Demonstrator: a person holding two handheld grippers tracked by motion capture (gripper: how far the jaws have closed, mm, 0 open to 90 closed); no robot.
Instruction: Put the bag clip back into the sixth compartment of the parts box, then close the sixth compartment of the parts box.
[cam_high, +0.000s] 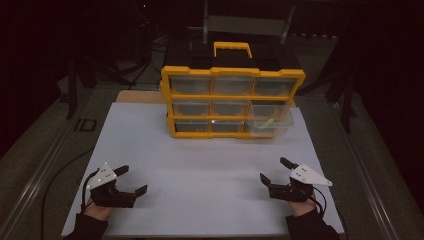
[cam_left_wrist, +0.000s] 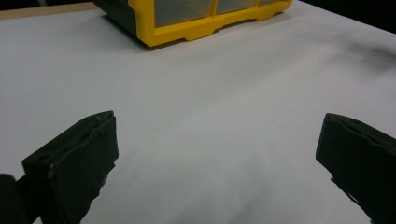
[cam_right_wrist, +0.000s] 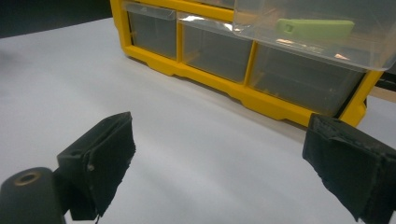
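Left tool (cam_high: 134, 180) and right tool (cam_high: 273, 171): jaws spread wide, gripping nothing, over the white desk (cam_high: 200, 165). Yellow drawer organizer (cam_high: 232, 102) well beyond both; its middle-right clear drawer (cam_right_wrist: 317, 32) pulled out, green piece (cam_right_wrist: 315, 28) inside.

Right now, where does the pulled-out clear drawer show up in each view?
High view: pulled-out clear drawer at the organizer's middle-right, sticking forward.
Left gripper view: not in it.
Right gripper view: top right, holding a green item.
Shared landmark: yellow organizer frame.
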